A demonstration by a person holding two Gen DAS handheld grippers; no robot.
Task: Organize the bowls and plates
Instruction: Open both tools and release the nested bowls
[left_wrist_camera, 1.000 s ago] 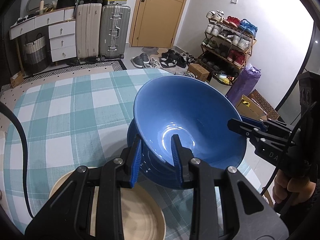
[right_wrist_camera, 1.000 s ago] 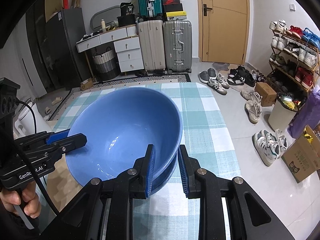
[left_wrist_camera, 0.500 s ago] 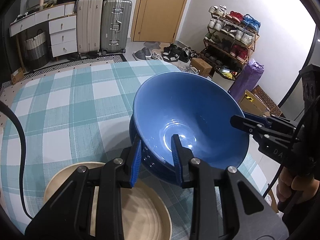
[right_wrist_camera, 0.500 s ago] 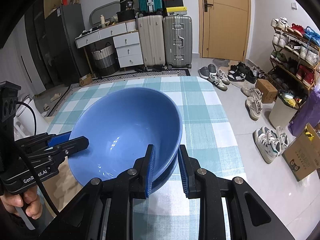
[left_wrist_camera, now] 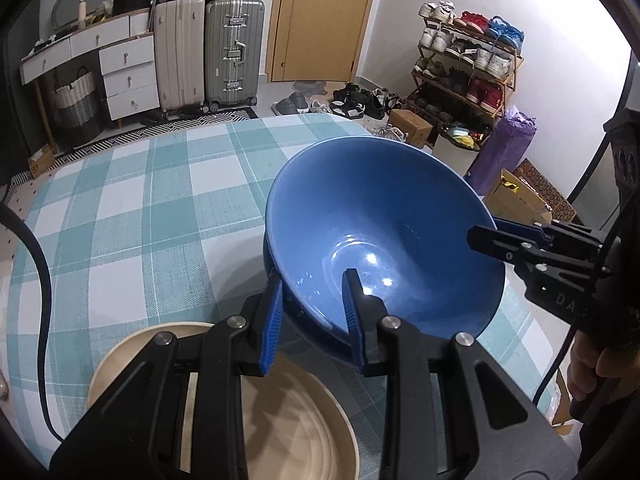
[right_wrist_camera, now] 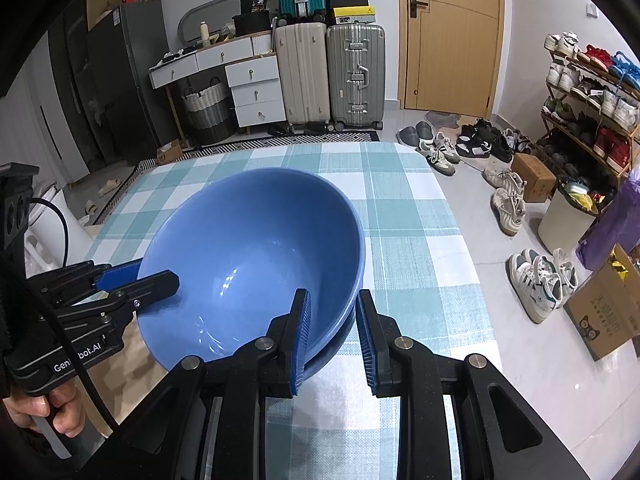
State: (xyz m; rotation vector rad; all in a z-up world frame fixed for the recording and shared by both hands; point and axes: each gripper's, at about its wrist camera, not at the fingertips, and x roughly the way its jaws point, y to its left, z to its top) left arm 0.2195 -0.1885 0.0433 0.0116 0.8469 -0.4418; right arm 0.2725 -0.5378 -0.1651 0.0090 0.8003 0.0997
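Note:
A large blue bowl (left_wrist_camera: 380, 216) is nested in a second blue bowl (left_wrist_camera: 304, 320) whose rim shows just below it. My left gripper (left_wrist_camera: 314, 292) is shut on the near rims, one finger inside, one outside. My right gripper (right_wrist_camera: 332, 320) is shut on the opposite rims of the blue bowl (right_wrist_camera: 256, 256) in the same way. The right gripper also shows in the left wrist view (left_wrist_camera: 486, 236), the left gripper in the right wrist view (right_wrist_camera: 156, 276). A beige plate (left_wrist_camera: 280, 412) lies on the checked tablecloth (left_wrist_camera: 132, 216) under my left gripper.
The table's right edge (right_wrist_camera: 460, 232) drops to a floor with shoes (right_wrist_camera: 540, 280) and a cardboard box (right_wrist_camera: 608, 304). Suitcases (right_wrist_camera: 332, 72), a dresser (right_wrist_camera: 240, 80) and a door stand at the far wall. A shoe rack (left_wrist_camera: 468, 64) is at the right.
Both grippers keep their hold on the blue bowls. The bowls sit slightly lower and nearer the table, and more of the beige plate shows under my left gripper.

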